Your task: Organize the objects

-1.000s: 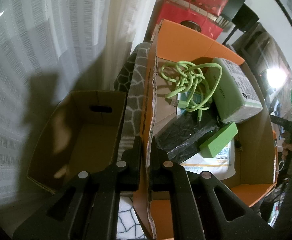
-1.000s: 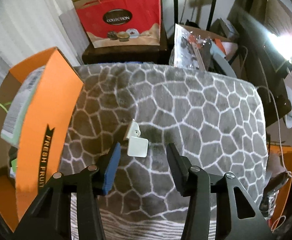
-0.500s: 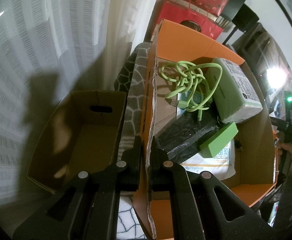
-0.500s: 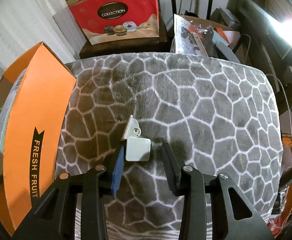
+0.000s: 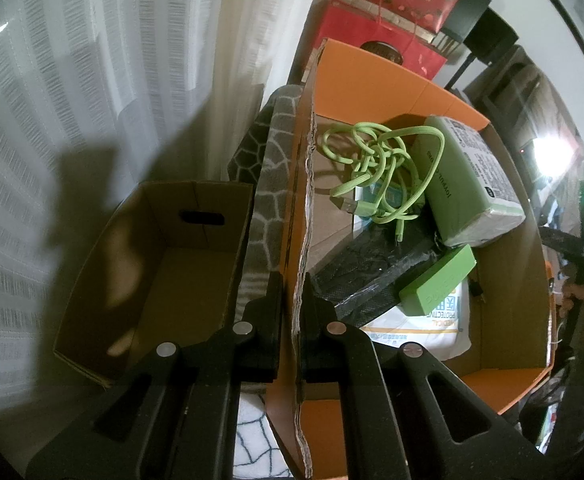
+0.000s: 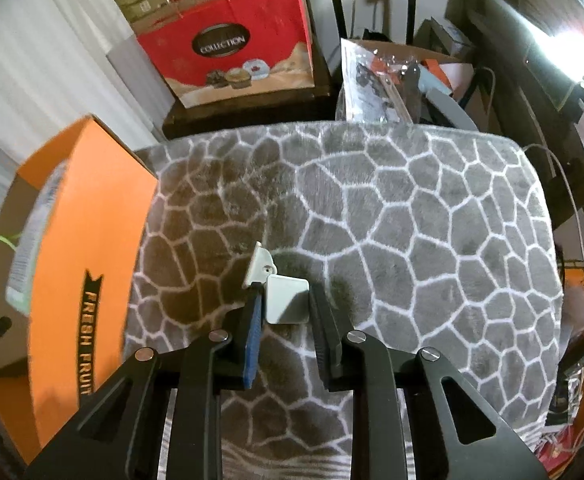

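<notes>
While the left gripper [image 5: 292,304] stays out of the picking, its fingers [image 5: 270,320] are clamped on the torn cardboard wall of the orange box [image 5: 303,208], one finger outside and one inside. That box holds a tangled green cable [image 5: 379,168], a green pack of tissues [image 5: 467,184], a small green block [image 5: 437,280] and a black wrapped packet [image 5: 371,276]. Just left of it stands a plain brown box [image 5: 160,272].

On the right side, the small white plastic piece [image 6: 280,292] lies on the grey patterned mat [image 6: 411,220] that covers the table, near the orange box's printed side. It looks like a flat square tab hinged to a smaller clip part. The right gripper [image 6: 284,308] is down around it, fingers [image 6: 252,320] partly closed with the square tab between them; the right-hand finger seems to touch the tab's edge, but I cannot tell whether both press it firmly.

I judge the piece light, stiff and smooth, so it may slip or pivot at the hinge. Squeezing the two opposite straight edges of the square tab, low against the soft mat, seems the safest hold
</notes>
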A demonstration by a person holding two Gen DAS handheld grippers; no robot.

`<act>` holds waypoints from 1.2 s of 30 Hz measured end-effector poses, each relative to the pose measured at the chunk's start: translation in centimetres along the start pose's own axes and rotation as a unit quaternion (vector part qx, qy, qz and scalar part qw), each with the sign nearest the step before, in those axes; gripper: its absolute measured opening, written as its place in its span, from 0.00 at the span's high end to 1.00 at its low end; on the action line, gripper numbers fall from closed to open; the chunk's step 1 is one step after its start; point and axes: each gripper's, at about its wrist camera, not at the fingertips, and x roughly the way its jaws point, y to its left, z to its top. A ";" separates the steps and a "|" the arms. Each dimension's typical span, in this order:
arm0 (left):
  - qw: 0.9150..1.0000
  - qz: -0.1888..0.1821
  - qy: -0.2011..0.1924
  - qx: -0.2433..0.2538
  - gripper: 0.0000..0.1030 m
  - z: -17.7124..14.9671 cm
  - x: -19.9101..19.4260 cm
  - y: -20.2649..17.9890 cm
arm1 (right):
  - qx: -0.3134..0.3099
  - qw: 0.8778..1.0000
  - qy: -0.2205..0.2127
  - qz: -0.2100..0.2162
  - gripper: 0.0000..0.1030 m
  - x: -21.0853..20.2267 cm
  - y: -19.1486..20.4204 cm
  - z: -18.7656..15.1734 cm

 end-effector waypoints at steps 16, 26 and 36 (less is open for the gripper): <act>1.000 0.000 0.000 0.000 0.95 0.0 0.0 0.0 | -0.078 0.994 -0.055 0.044 0.79 -7.7 6.5 -0.9; 1.000 0.000 0.000 0.000 0.95 0.0 0.0 0.1 | -0.156 0.984 -0.046 0.078 0.79 -8.8 12.7 -3.3; 1.000 0.000 0.000 0.000 0.95 0.0 0.0 0.0 | -0.209 0.974 -0.021 0.088 0.79 -7.1 16.5 -6.2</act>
